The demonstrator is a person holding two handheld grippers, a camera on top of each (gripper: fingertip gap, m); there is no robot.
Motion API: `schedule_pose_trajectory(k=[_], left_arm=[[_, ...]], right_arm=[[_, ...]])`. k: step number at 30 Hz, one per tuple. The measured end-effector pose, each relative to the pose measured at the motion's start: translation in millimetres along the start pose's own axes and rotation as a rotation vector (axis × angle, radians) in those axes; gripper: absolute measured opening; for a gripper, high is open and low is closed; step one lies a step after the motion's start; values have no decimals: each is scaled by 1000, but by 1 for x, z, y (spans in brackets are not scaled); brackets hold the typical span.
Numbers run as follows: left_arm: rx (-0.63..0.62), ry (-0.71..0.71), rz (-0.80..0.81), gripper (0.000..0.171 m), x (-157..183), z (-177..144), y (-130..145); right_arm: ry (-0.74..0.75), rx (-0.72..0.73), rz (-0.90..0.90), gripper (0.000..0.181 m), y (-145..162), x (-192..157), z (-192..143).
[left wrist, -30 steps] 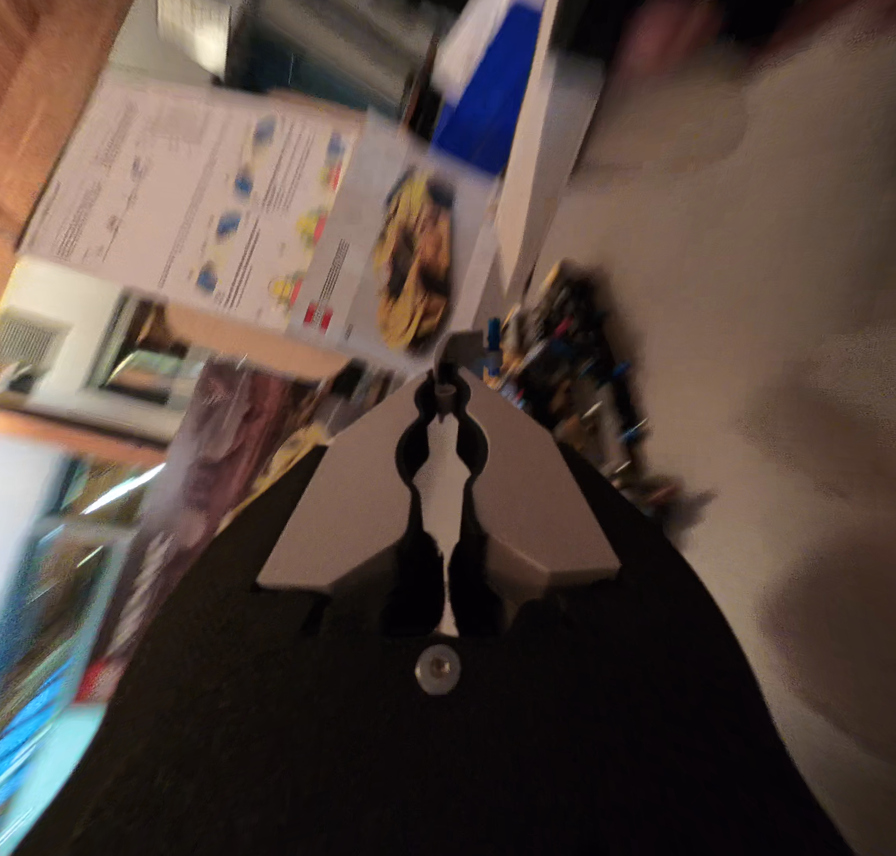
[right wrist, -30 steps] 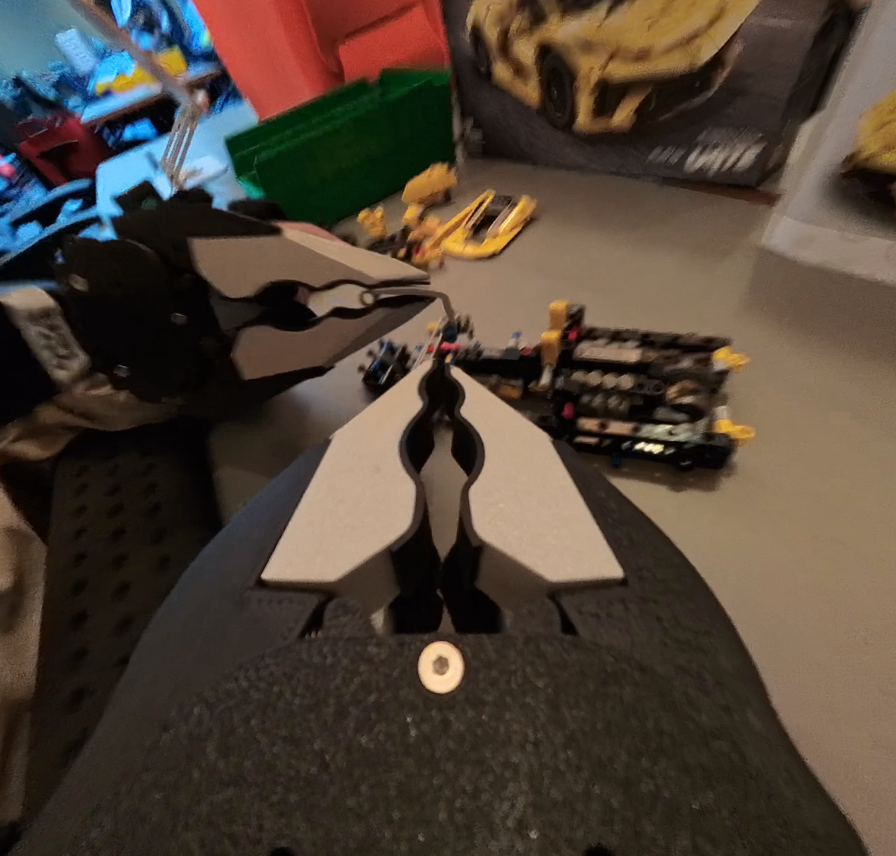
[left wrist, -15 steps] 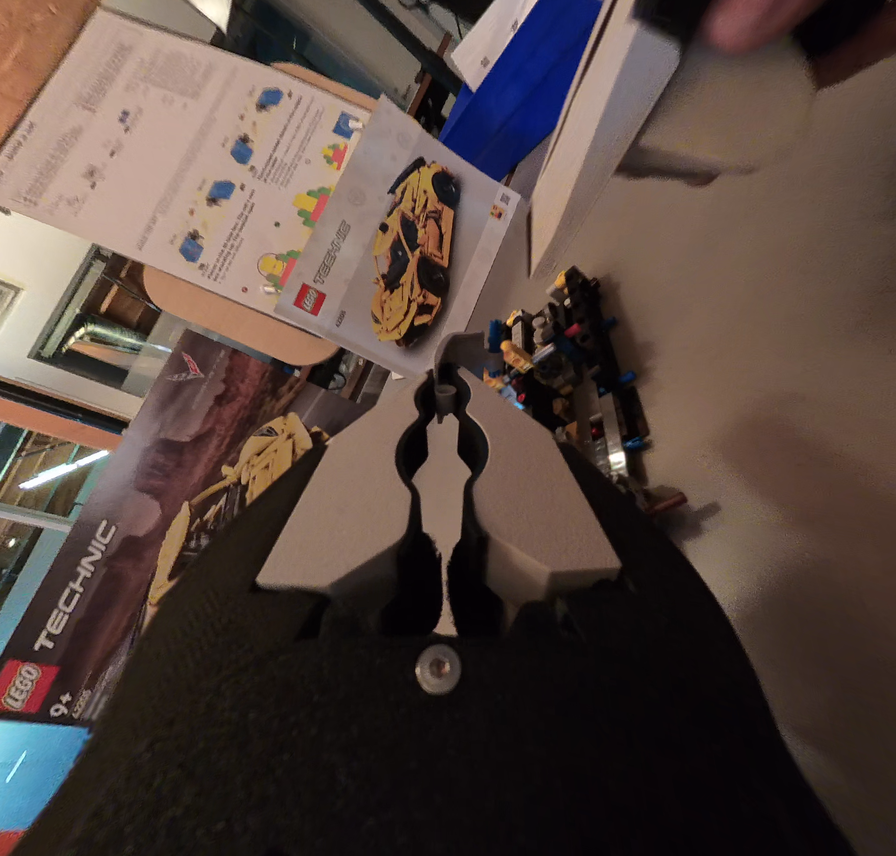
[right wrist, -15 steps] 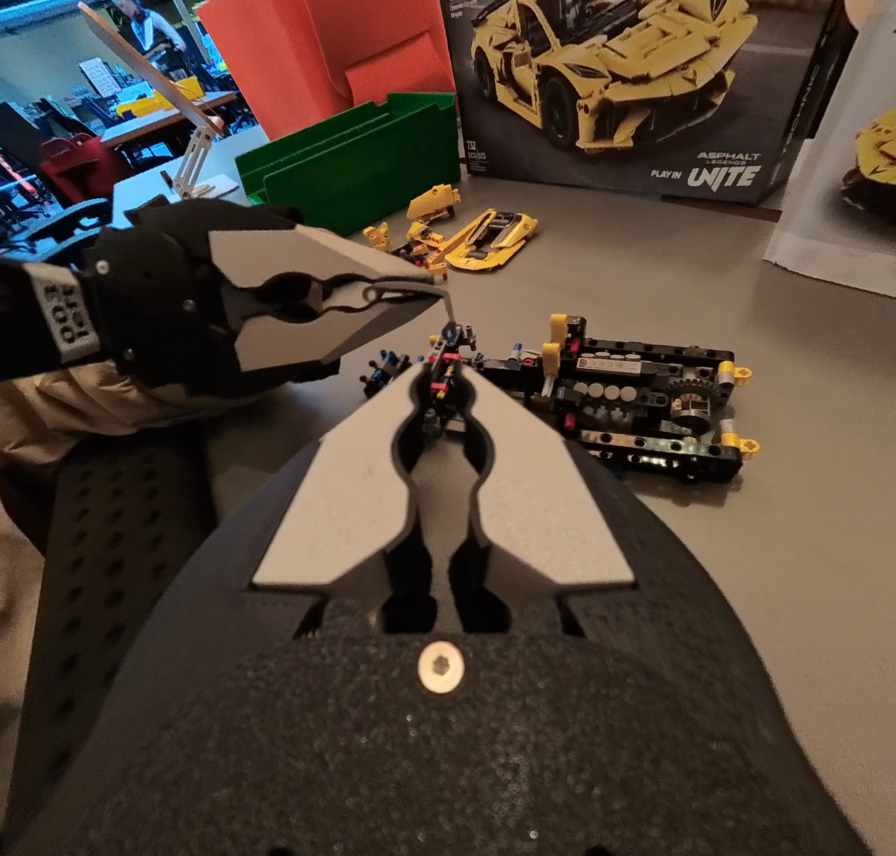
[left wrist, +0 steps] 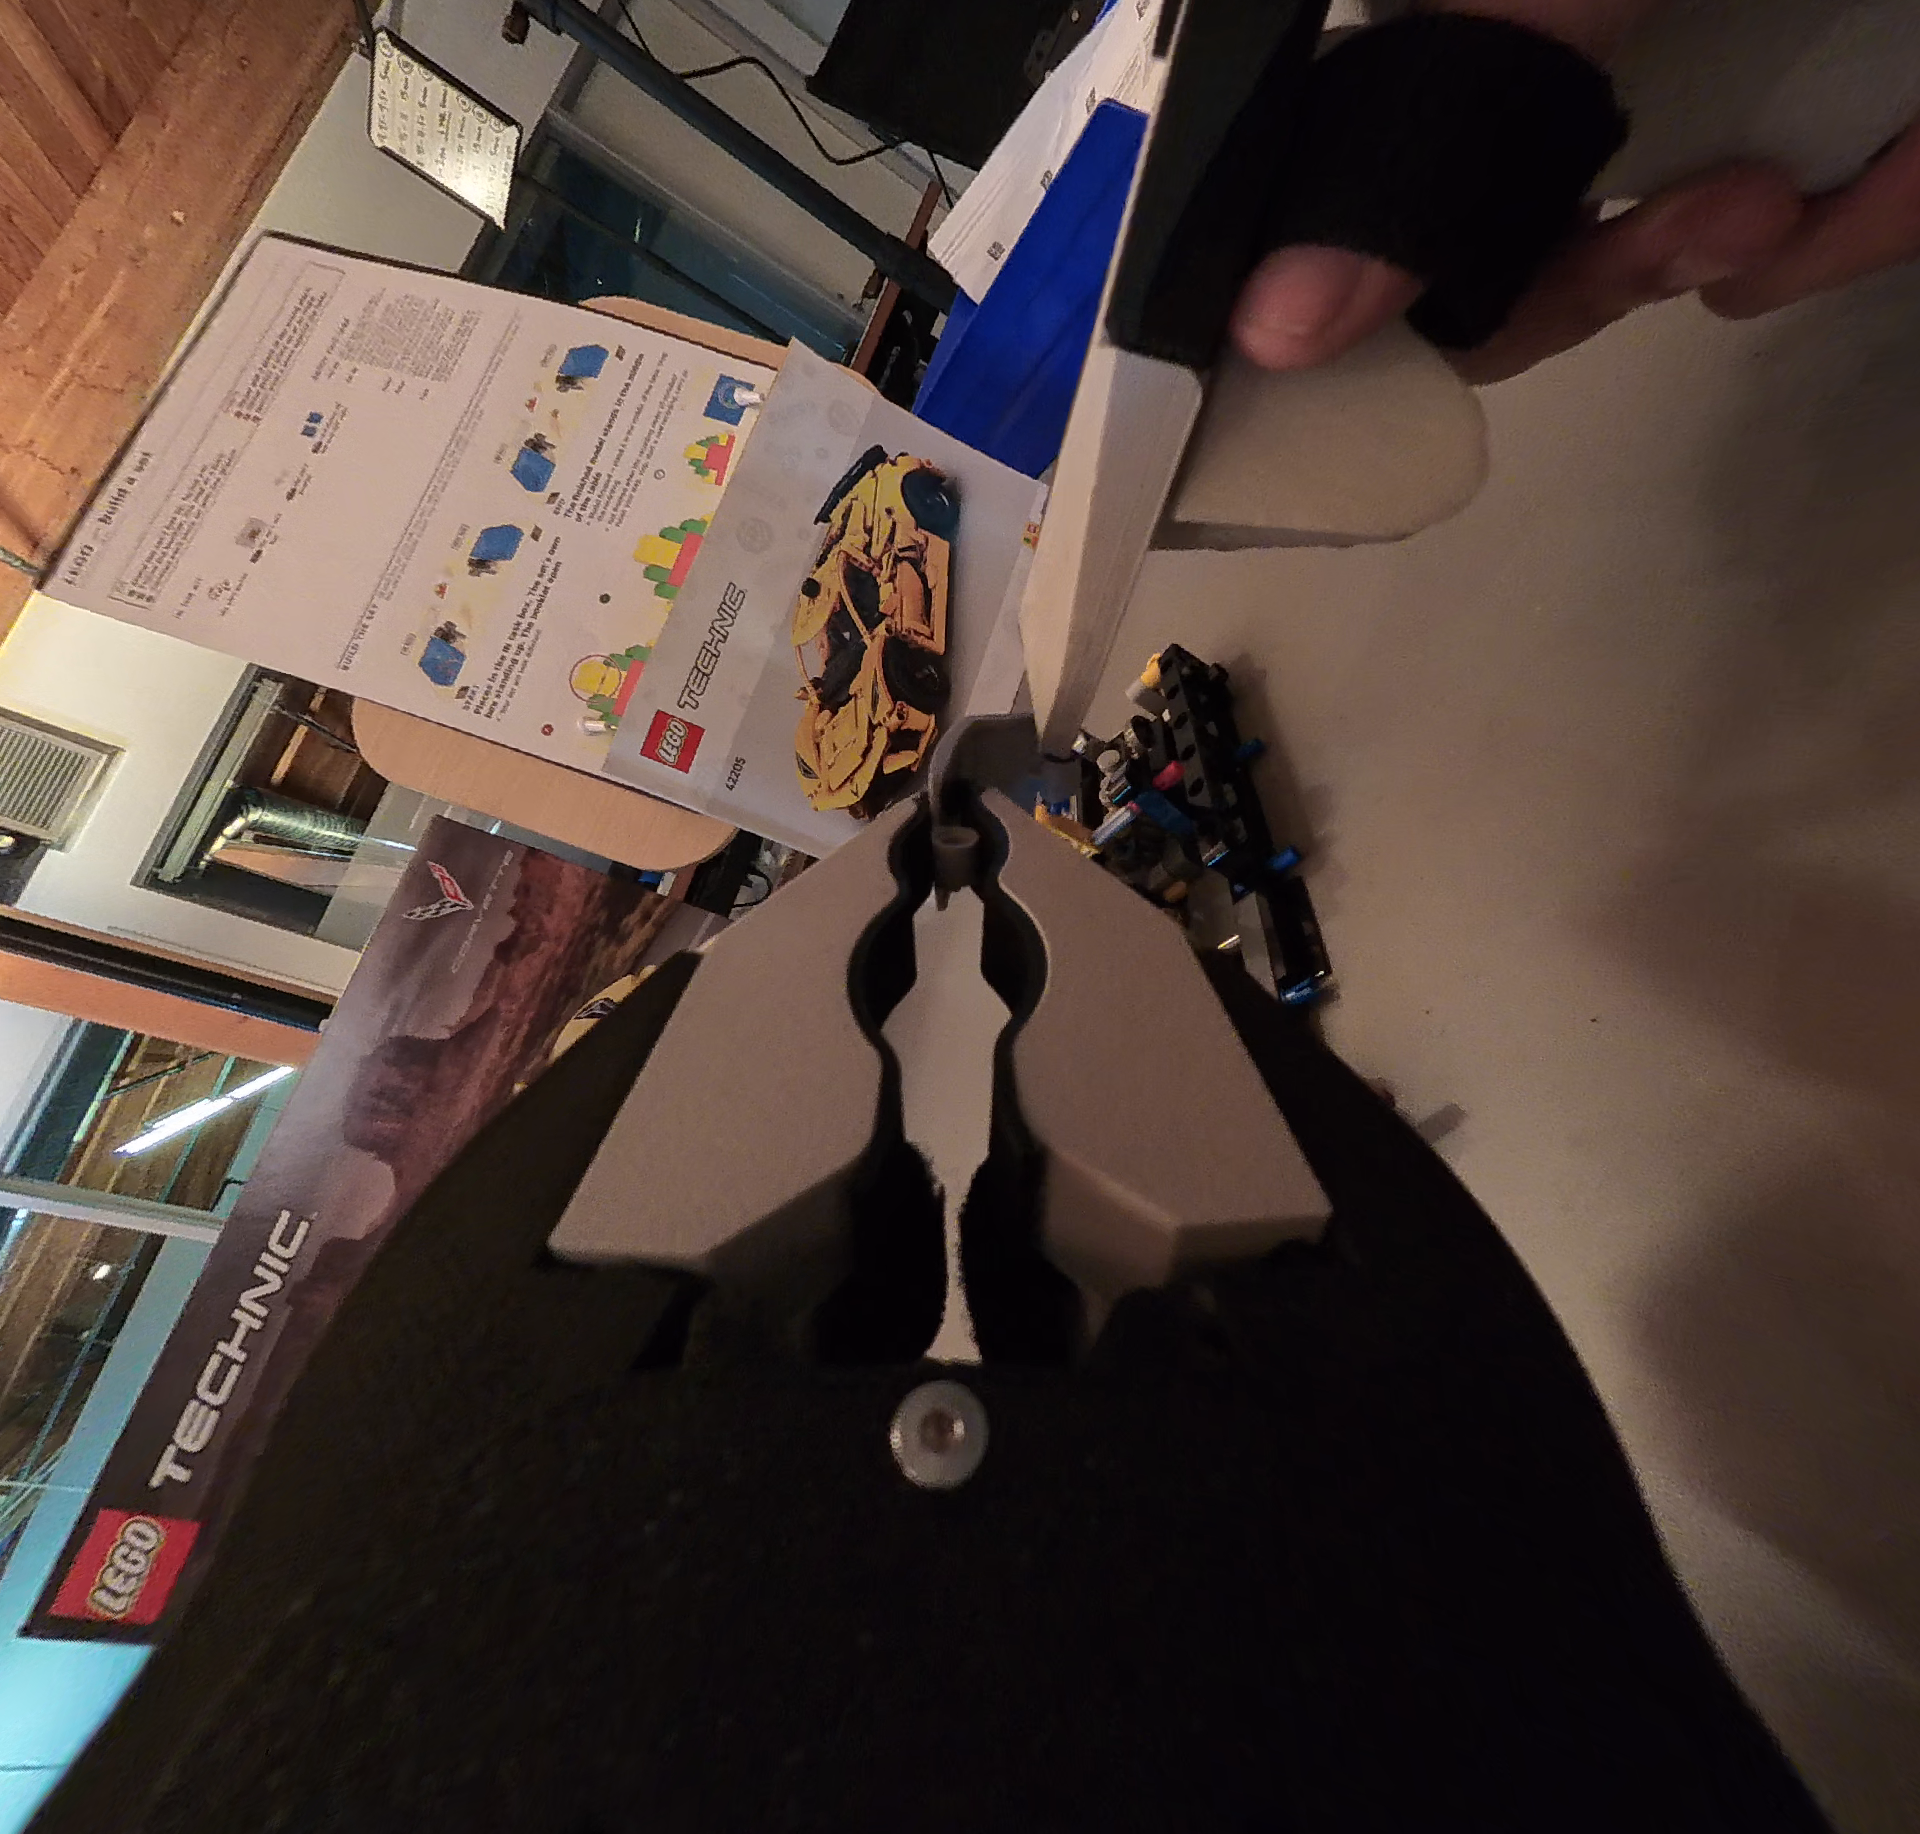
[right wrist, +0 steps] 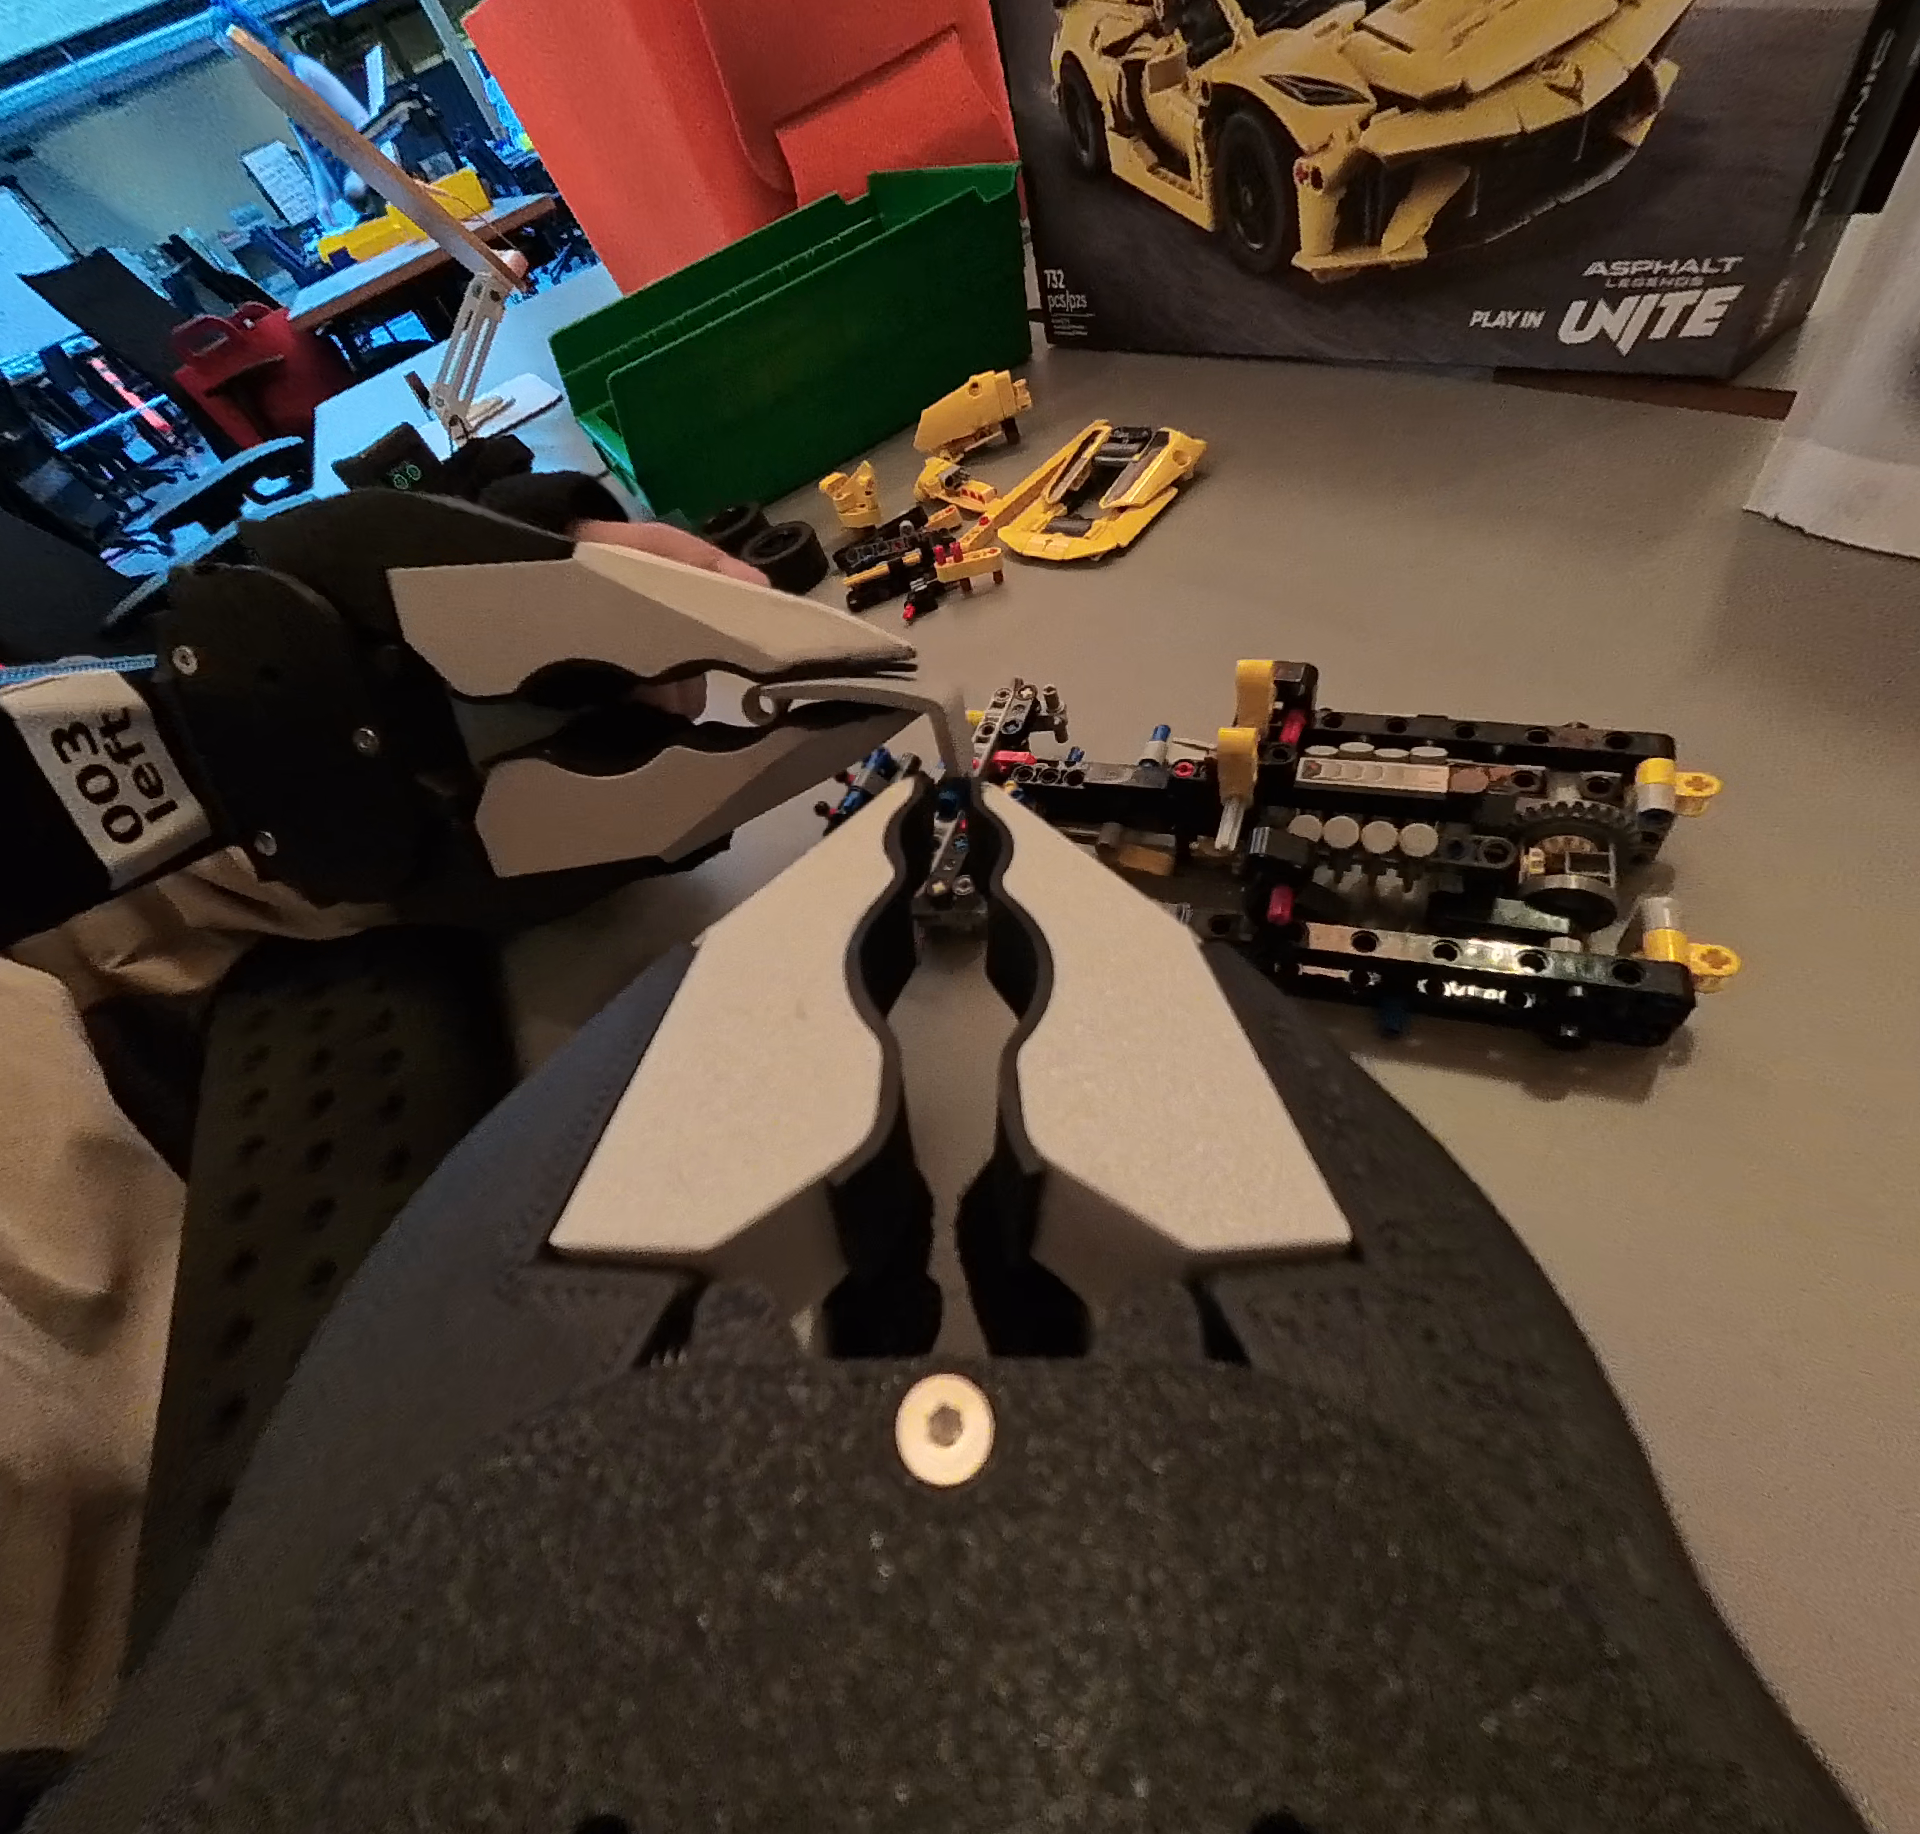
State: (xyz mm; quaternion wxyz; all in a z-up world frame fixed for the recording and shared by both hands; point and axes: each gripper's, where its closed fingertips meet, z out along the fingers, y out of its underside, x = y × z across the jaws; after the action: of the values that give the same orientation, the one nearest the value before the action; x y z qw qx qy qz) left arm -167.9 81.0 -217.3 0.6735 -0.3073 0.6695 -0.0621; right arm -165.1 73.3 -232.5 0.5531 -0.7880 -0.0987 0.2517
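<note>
- The left gripper [right wrist: 904, 688] is closed on a bent grey piece [right wrist: 831, 695]. The piece's long part lies along the fingers, and its short end hooks down past the tips.
- That hooked end hangs right at the tips of the right gripper [right wrist: 951, 797], almost touching.
- The right gripper's fingers are narrow around a small dark strip [right wrist: 948, 854]. I think they pinch it, but it is hard to see.
- The black toy car frame [right wrist: 1455, 849] lies on the grey table [right wrist: 1558, 1265], just past both grippers' tips, its long side running left to right.
- Yellow car parts [right wrist: 1091, 496] and a green bin [right wrist: 790, 371] sit farther back.

Dim warm light, fisheye-warped edges
</note>
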Motion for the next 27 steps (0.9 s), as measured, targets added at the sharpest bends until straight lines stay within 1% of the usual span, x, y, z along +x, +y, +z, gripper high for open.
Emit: schedule_pose_trajectory(k=[2, 3, 4, 5, 6, 7, 10, 11, 12, 13, 14, 16, 18, 20, 27], left_arm=[[16, 4, -20, 5, 0, 0, -2], [28, 19, -87, 5, -1, 0, -2], [33, 54, -188, 9, -2, 1, 0], [34, 116, -311, 23, -1, 3, 2], [41, 194, -459, 32, 0, 4, 4], [65, 284, -634, 33, 1, 4, 3], [235, 627, -1240, 32, -3, -5, -18], [296, 744, -1405, 32, -6, -9, -25], [341, 835, -1515, 31, -8, -13, -29], [358, 884, -1572, 27, -8, -14, -31], [359, 902, -1592, 22, -6, -14, -31], [366, 922, -1610, 20, -4, -15, -35], [366, 923, -1626, 18, -4, -15, -36], [358, 905, -1639, 10, -4, -13, -33], [369, 908, -1690, 7, -6, -12, -32]], right_arm=[[-16, -7, -1, 4, 0, -1, -1], [-36, 0, 25, 4, -1, -1, -3], [-64, 0, 72, 4, 0, -1, -3], [-101, 8, 134, 4, -1, -1, -5], [-143, 39, 207, 4, -6, 0, -8], [-195, 75, 284, 4, -12, 0, -12], [-381, 140, 492, 3, -23, -6, -22], [-403, 151, 522, 3, -25, -7, -23], [-415, 154, 530, 4, -25, -8, -23], [-425, 152, 527, 4, -26, -10, -23], [-433, 155, 522, 4, -27, -13, -22], [-440, 142, 506, 4, -26, -18, -19], [-446, 141, 498, 4, -26, -21, -17], [-449, 138, 498, 4, -26, -22, -16], [-451, 132, 490, 4, -25, -24, -16]])
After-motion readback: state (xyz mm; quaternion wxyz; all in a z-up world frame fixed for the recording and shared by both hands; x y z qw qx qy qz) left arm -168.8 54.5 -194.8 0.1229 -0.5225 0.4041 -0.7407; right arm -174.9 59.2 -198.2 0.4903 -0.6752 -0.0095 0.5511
